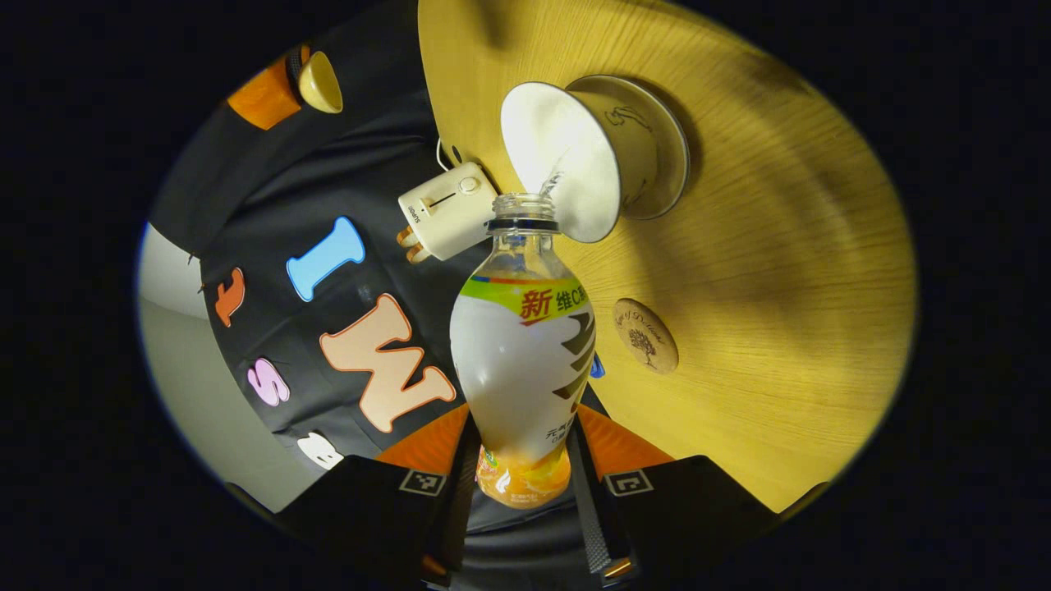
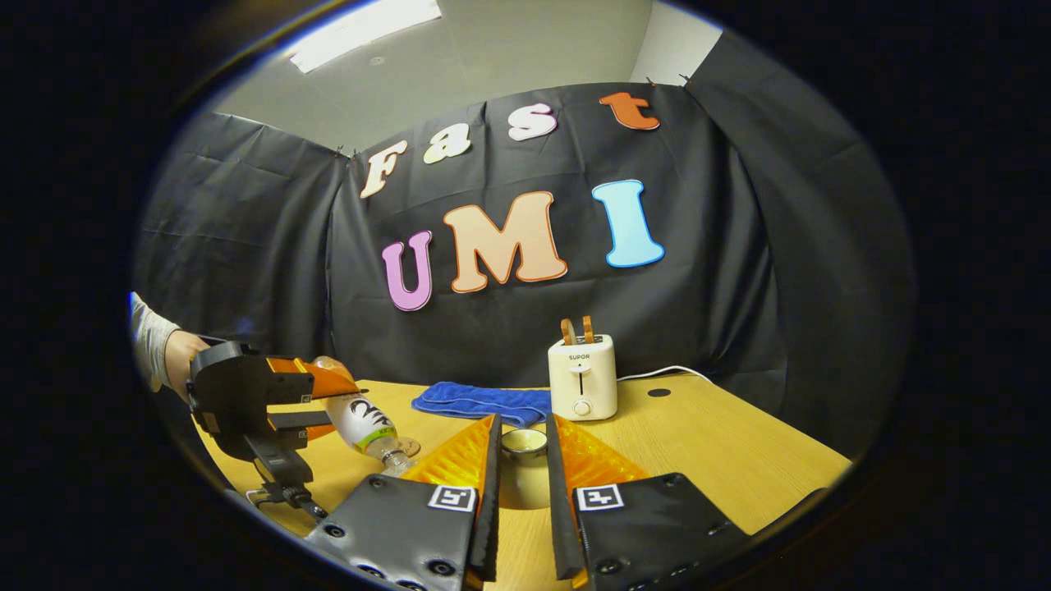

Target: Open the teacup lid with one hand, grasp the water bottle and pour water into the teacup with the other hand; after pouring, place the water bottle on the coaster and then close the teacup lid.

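Your left gripper view is rolling sideways, looking close along the bottle (image 1: 522,361) toward the bench (image 1: 764,271). Your right gripper view is facing the wall levelly; both are sharing the toaster (image 2: 582,376).

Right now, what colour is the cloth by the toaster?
Blue cloth, clearest in the right gripper view.

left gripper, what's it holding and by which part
The left gripper holds the water bottle, its fingers clamped on either side of the bottle's lower body near the base, with the open neck tipped toward the teacup.
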The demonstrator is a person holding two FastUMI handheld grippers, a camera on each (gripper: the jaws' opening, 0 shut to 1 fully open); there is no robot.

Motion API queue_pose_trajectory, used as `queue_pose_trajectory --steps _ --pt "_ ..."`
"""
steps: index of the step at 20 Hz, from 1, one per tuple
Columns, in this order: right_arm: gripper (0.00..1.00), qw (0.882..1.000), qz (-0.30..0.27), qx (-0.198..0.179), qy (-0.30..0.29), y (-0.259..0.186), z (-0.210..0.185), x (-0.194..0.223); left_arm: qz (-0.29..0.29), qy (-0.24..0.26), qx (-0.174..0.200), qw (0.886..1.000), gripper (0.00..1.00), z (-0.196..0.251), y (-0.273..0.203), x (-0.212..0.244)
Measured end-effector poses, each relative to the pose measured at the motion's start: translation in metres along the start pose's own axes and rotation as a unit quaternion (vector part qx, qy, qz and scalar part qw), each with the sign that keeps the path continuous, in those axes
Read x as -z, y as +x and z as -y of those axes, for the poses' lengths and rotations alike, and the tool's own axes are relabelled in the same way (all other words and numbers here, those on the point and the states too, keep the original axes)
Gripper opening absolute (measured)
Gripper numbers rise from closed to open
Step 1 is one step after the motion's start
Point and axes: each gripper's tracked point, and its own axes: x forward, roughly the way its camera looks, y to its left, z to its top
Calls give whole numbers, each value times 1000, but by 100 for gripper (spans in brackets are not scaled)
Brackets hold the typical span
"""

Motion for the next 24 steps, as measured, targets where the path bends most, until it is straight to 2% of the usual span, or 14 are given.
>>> queue_pose_trajectory --steps 5,8,13,15,17,18,20,22,24 --pt "31 1000 0 1 0 0 2 -1 0 18 -6 1000 55 -7 0 1" --pt "30 1000 0 1 2 0 2 -1 2 9 -3 1000 55 -4 1 0" --pt "31 1000 1 -2 9 -2 1 -3 10 -25 48 998 55 26 3 0" --pt "30 1000 0 -7 13 -1 -2 -3 22 -70 82 994 54 44 3 -4" --pt "31 1000 -3 -9 16 -2 -4 -1 32 -119 108 987 55 58 1 -9" --pt "30 1000 -3 -9 15 0 -3 0 37 -139 114 983 57 62 0 -12" --pt "29 1000 -5 -11 14 -1 -6 0 45 -188 124 973 55 67 -4 -17" --pt "31 1000 -5 -16 15 -1 -10 1 59 -258 141 954 54 74 -6 -26" --pt "31 1000 -8 -20 14 0 -14 4 71 -333 156 927 55 80 -11 -33"
